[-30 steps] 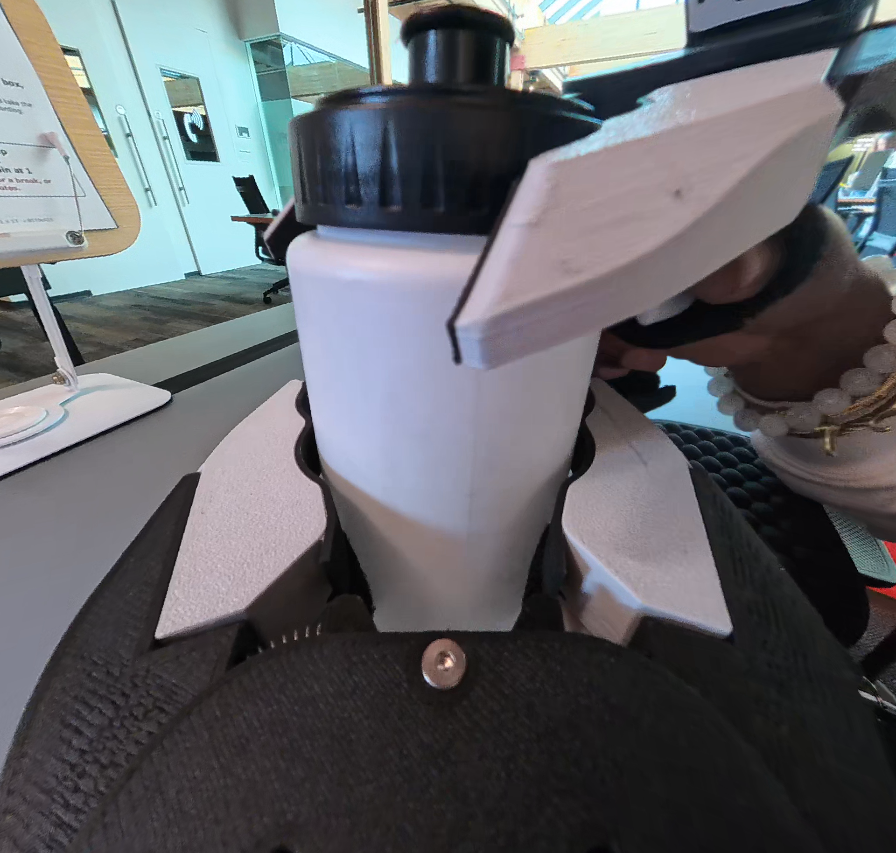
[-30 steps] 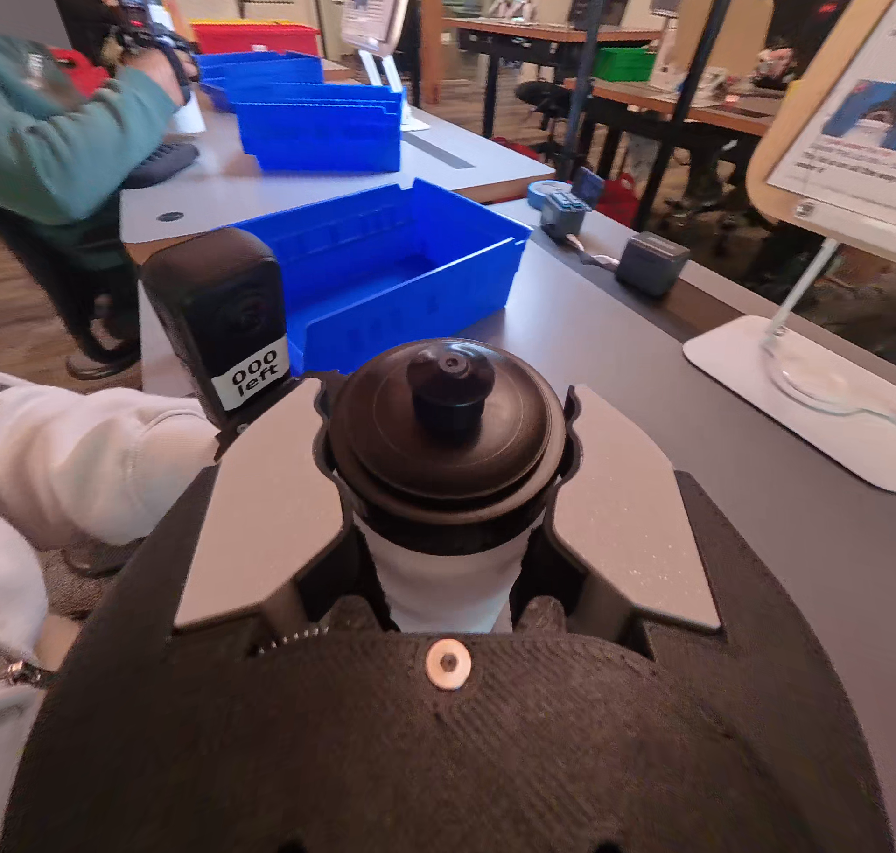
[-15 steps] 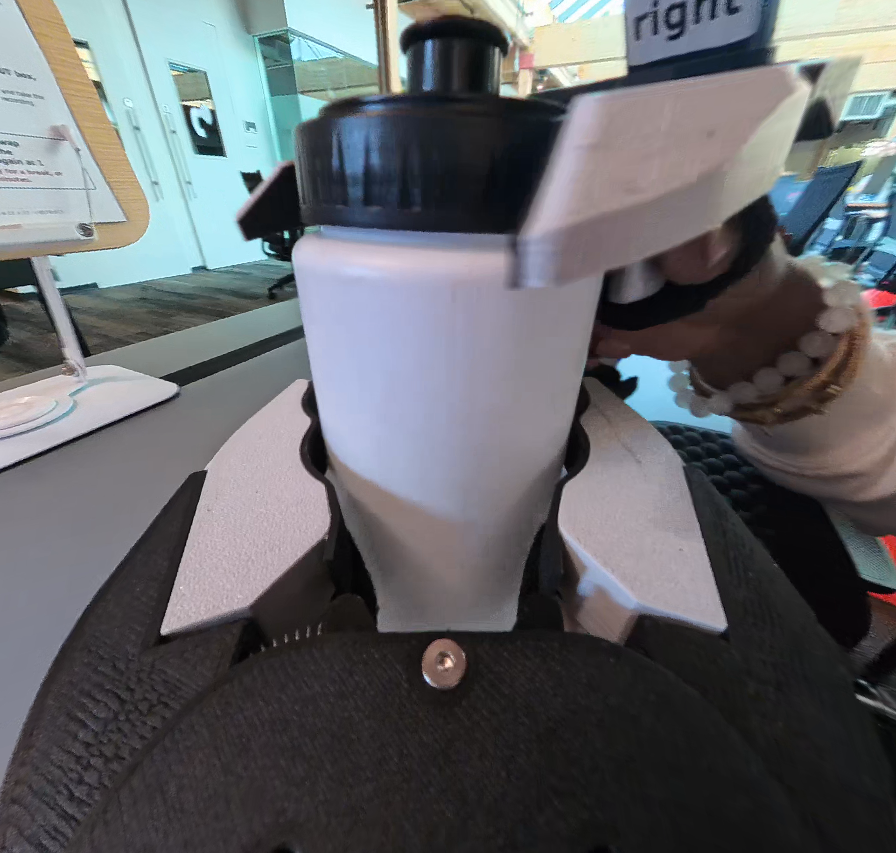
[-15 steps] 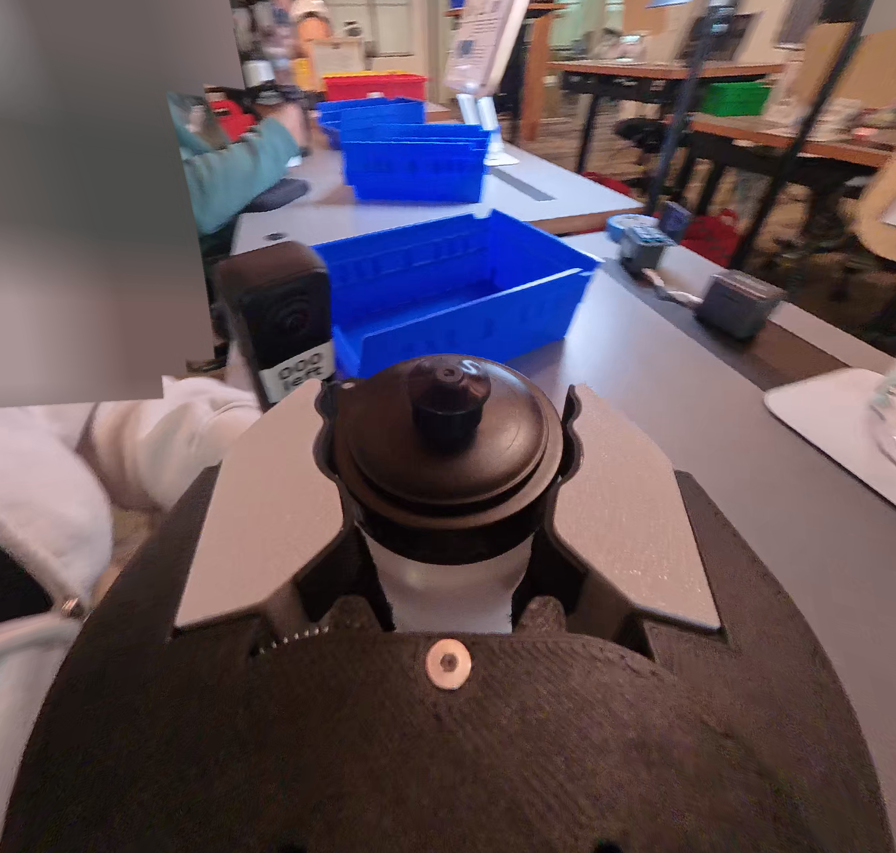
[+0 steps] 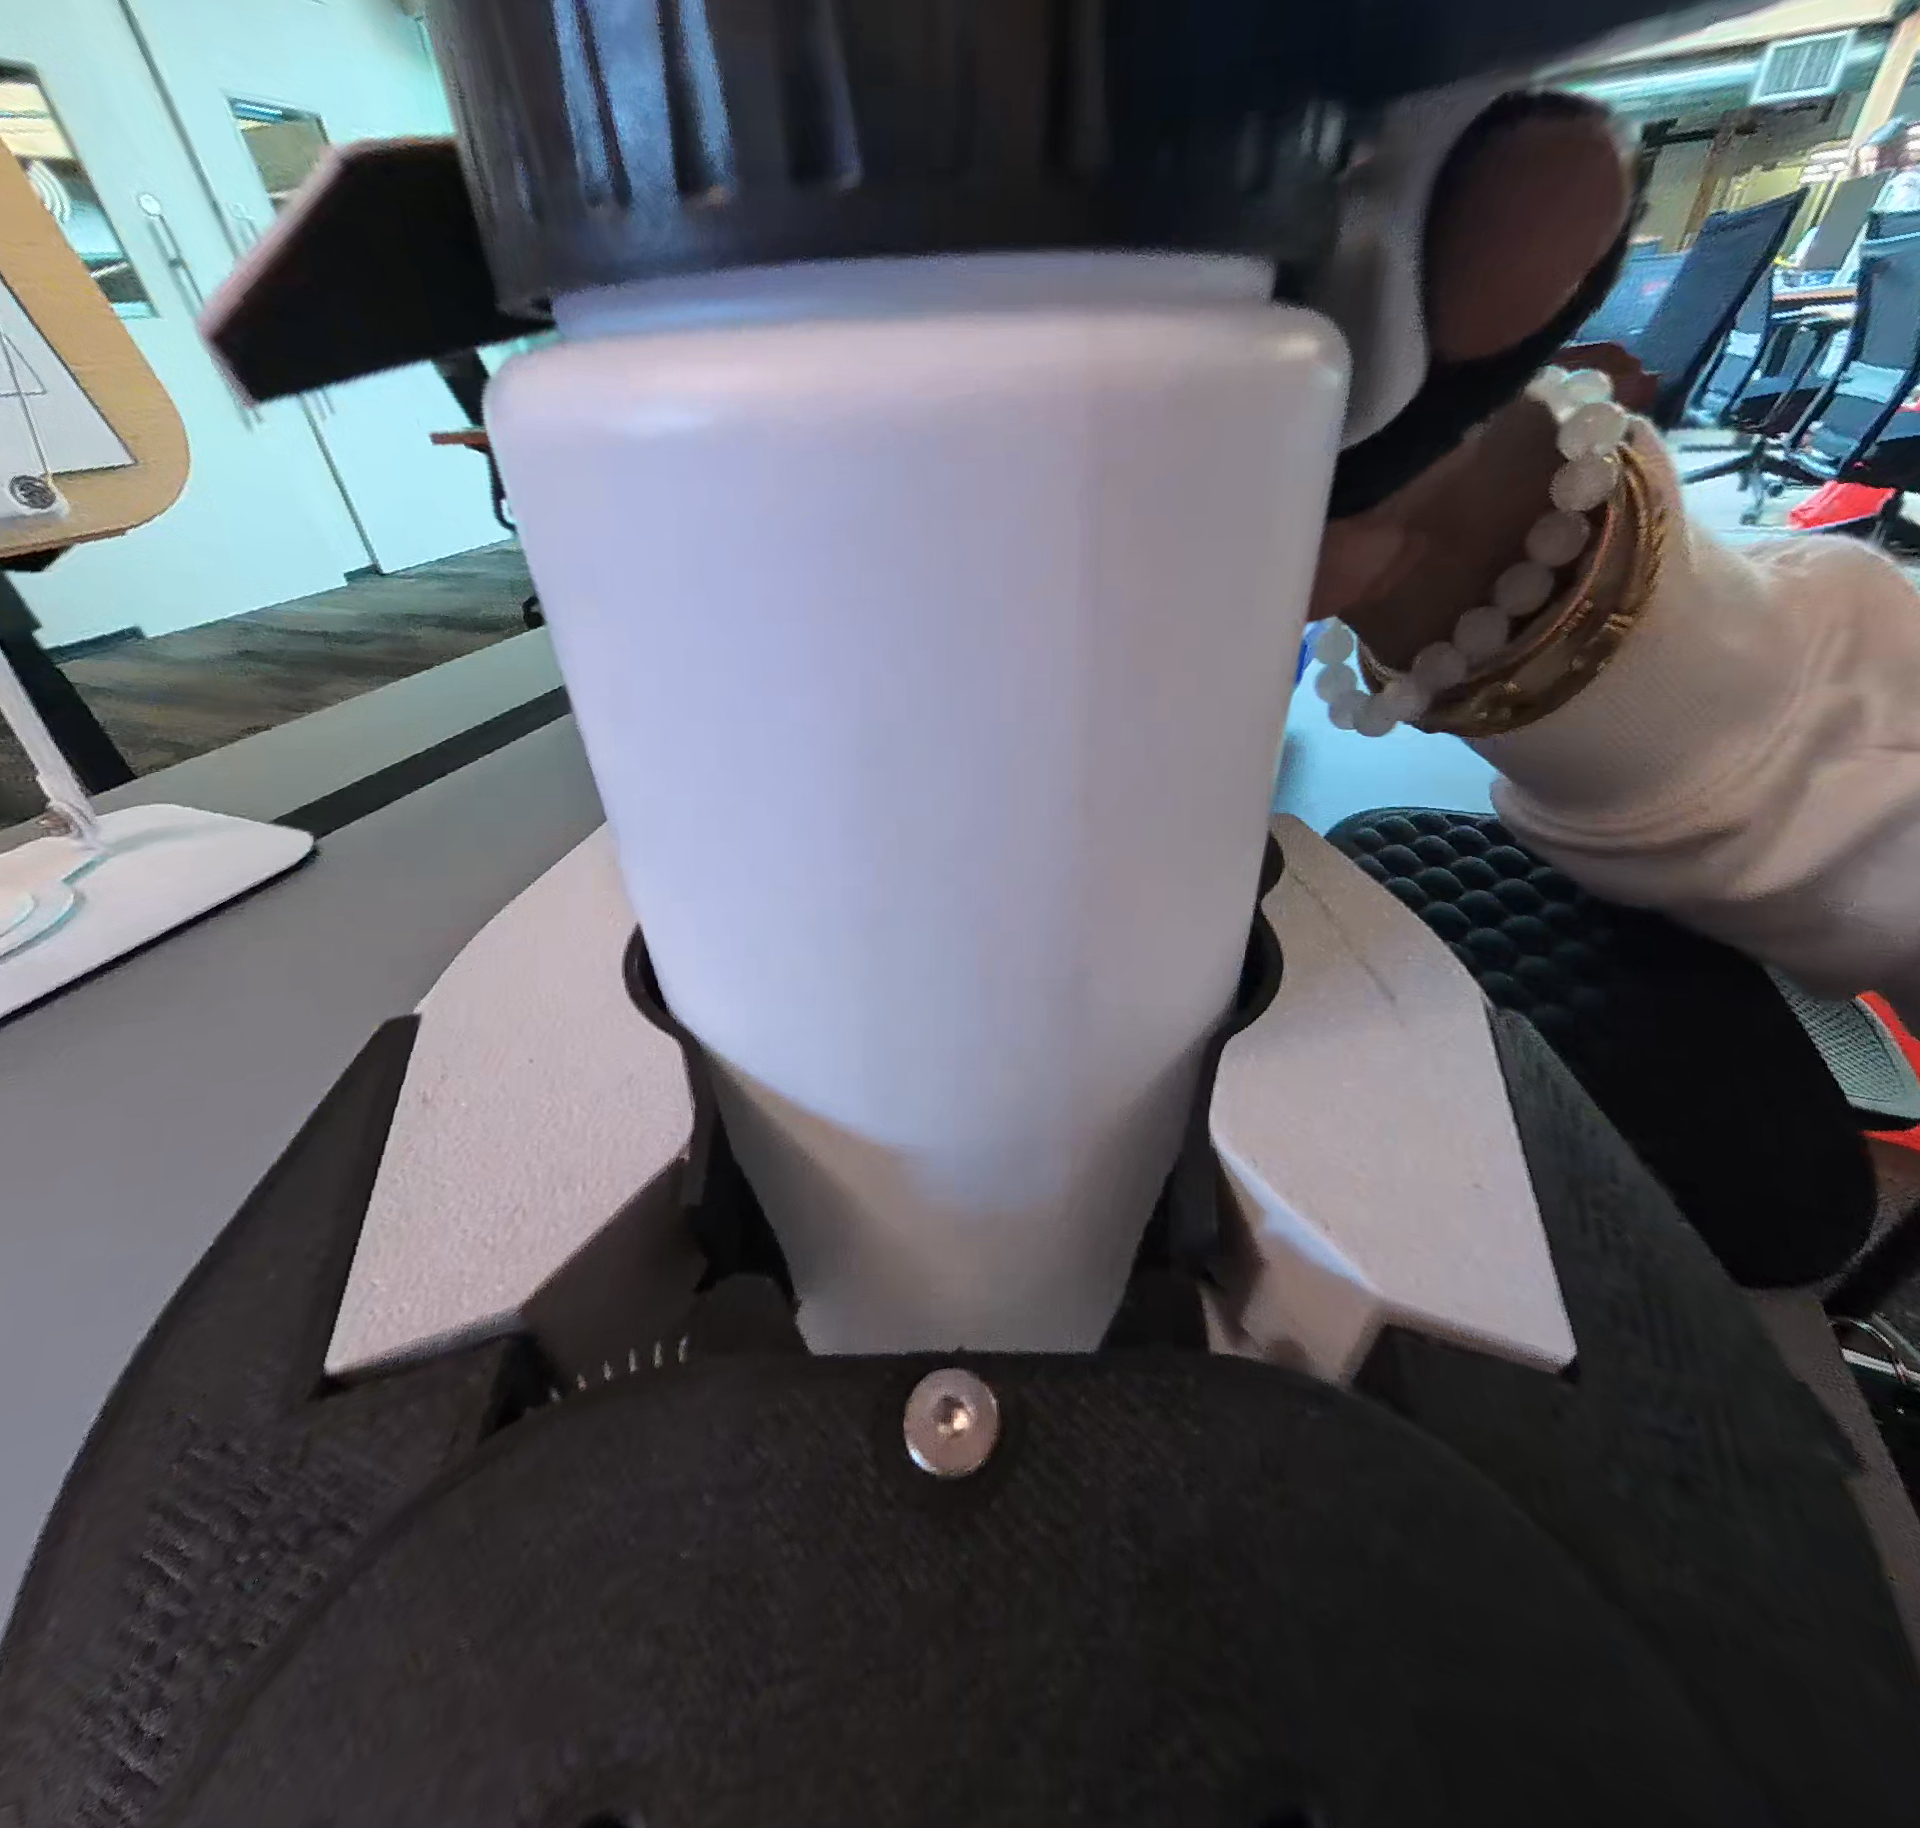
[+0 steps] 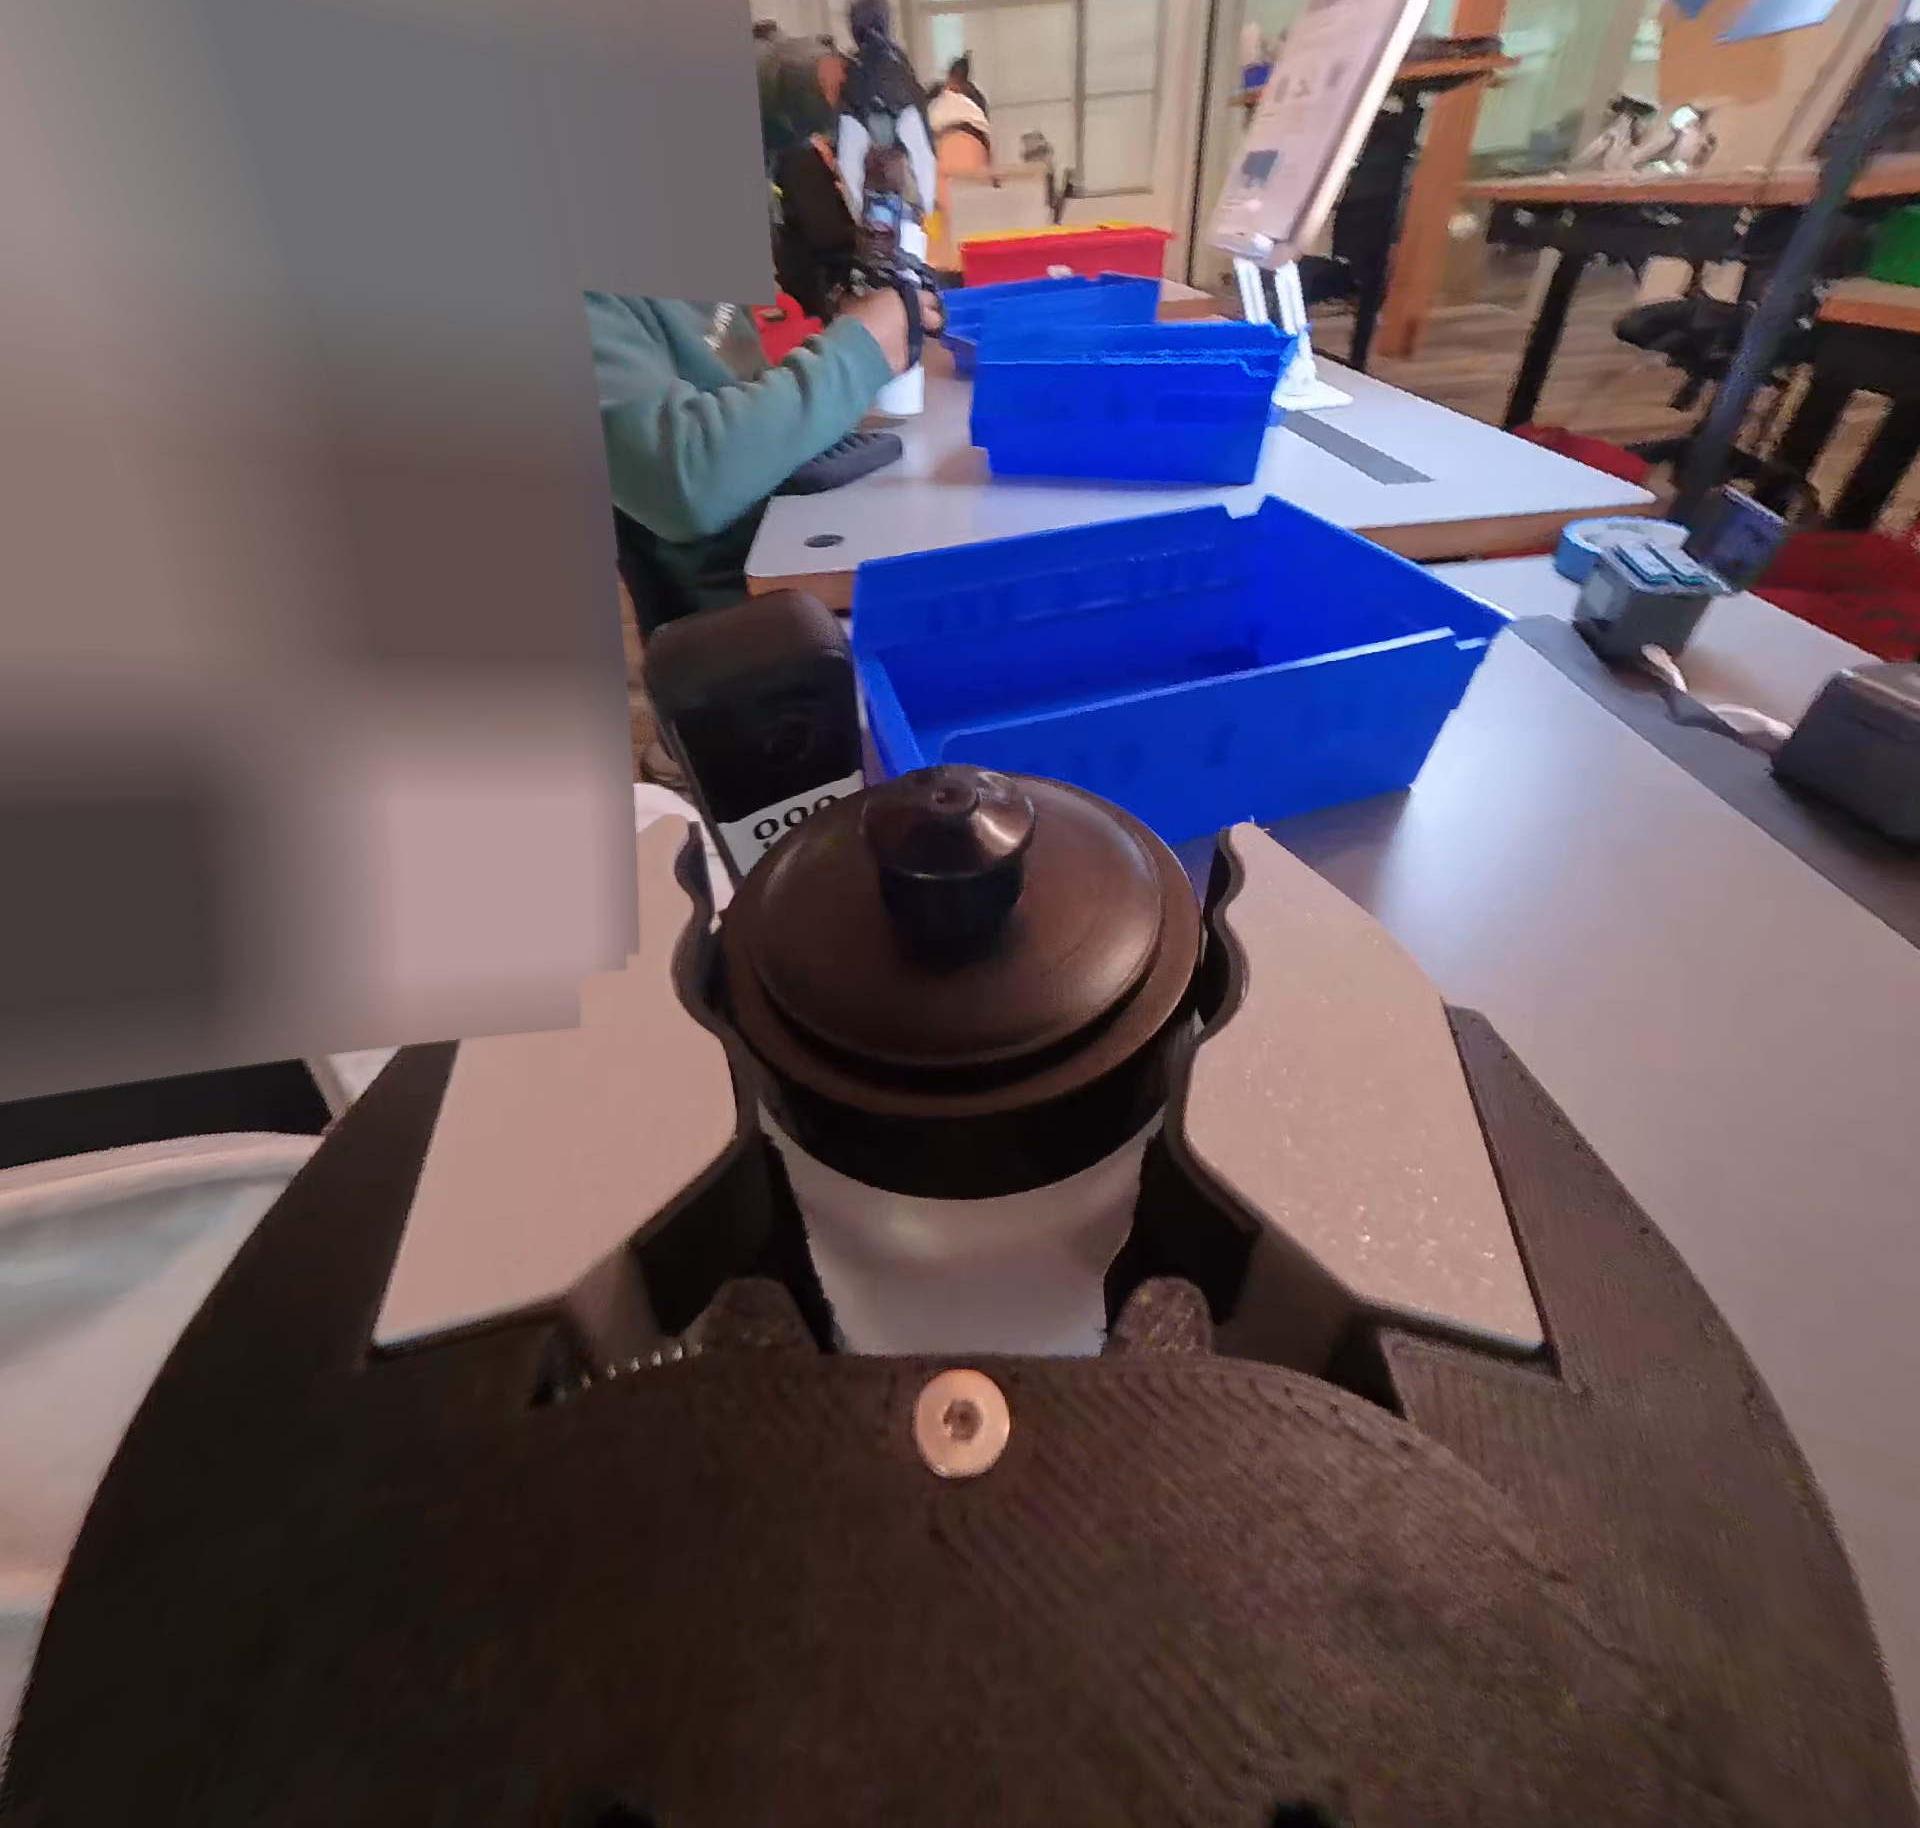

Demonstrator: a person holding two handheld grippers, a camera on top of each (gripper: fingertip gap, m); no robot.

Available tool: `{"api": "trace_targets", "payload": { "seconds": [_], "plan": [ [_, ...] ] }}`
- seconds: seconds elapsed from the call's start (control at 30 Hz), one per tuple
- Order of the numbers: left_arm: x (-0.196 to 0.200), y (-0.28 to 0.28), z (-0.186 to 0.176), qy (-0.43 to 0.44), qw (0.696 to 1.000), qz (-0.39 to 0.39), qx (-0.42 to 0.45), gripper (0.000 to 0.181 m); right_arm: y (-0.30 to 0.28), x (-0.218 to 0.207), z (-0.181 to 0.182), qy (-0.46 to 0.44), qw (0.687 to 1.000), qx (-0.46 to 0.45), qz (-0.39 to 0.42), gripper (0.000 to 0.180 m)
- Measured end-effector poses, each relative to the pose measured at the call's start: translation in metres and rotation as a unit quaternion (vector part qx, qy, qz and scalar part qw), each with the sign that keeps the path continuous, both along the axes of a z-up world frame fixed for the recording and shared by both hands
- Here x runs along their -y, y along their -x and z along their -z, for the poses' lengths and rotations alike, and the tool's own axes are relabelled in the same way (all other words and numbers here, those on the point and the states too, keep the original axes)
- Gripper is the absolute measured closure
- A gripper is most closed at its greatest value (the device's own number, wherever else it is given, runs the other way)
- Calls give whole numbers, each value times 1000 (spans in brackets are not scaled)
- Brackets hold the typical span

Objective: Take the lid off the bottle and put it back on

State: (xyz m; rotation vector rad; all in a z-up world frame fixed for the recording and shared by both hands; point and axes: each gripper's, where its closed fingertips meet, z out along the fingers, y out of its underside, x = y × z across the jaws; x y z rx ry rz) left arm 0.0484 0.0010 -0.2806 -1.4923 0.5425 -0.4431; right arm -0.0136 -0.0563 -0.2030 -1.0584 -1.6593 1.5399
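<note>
The white squeeze bottle (image 5: 914, 698) is held upright above the grey table (image 6: 1621, 957), and its black lid (image 6: 951, 957) with the pull spout is on the neck, sitting just above the shoulder. Can't see inside the bottle at all, it's opaque and capped. The left gripper (image 5: 951, 1051) is clamped around the lower body of the bottle, one white finger pressed to each side. The right gripper (image 6: 956, 978) comes in from above and is clenched on the lid, its fingers hugging the ribbed rim on both sides.

Going outward: just beyond the lid there's a blue plastic bin (image 6: 1164, 656) on the table, and what shows of its inside looks bare. More blue bins (image 6: 1122, 396) and a red one (image 6: 1060, 256) sit on the next table over, contents not visible from here. To the right of the near bin are a small grey box (image 6: 1860, 750) and a roll of blue tape (image 6: 1616, 542). From the left wrist view a white sign base (image 5: 156, 869) rests on the table off to the left, and the person's white sleeve (image 5: 1704, 760) with beaded bracelets crowds the right side behind the bottle.
</note>
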Motion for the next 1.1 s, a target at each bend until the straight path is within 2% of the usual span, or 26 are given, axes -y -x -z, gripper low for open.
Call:
{"api": "trace_targets", "payload": {
  "seconds": [0.03, 0.07, 0.13, 0.43, 0.57, 0.7, 0.83, 1.1],
  "plan": [
    [0, -1, 0, 1, 1000, 2, -2, 76, -2, 1, -2, 7, 1000, -8, -11, 81],
    [-1, -2, 1, 3, 1000, 2, -4, 76, -4, 2, -4, 16, 1000, -14, -20, 72],
    [-1, -1, 1, 6, 1000, 0, 0, 77, -4, -2, -5, 23, 1000, -20, -9, 91],
    [-1, 4, -1, 3, 1000, -21, 12, 78, 3, -5, -9, 8, 992, -52, 111, 98],
    [-2, 0, 0, 9, 1000, -15, -2, 77, -2, -6, -7, -1, 995, -32, 97, 97],
    [-3, -4, 2, 15, 1000, -10, -16, 77, -3, -3, -9, -64, 996, -25, 49, 92],
    [-3, -1, 2, 13, 1000, -23, -9, 78, 0, -5, -4, -84, 994, 11, 64, 90],
    [-6, 2, 2, 14, 999, -47, -11, 78, -4, -17, -7, -90, 983, -9, 156, 101]
  ]
}}
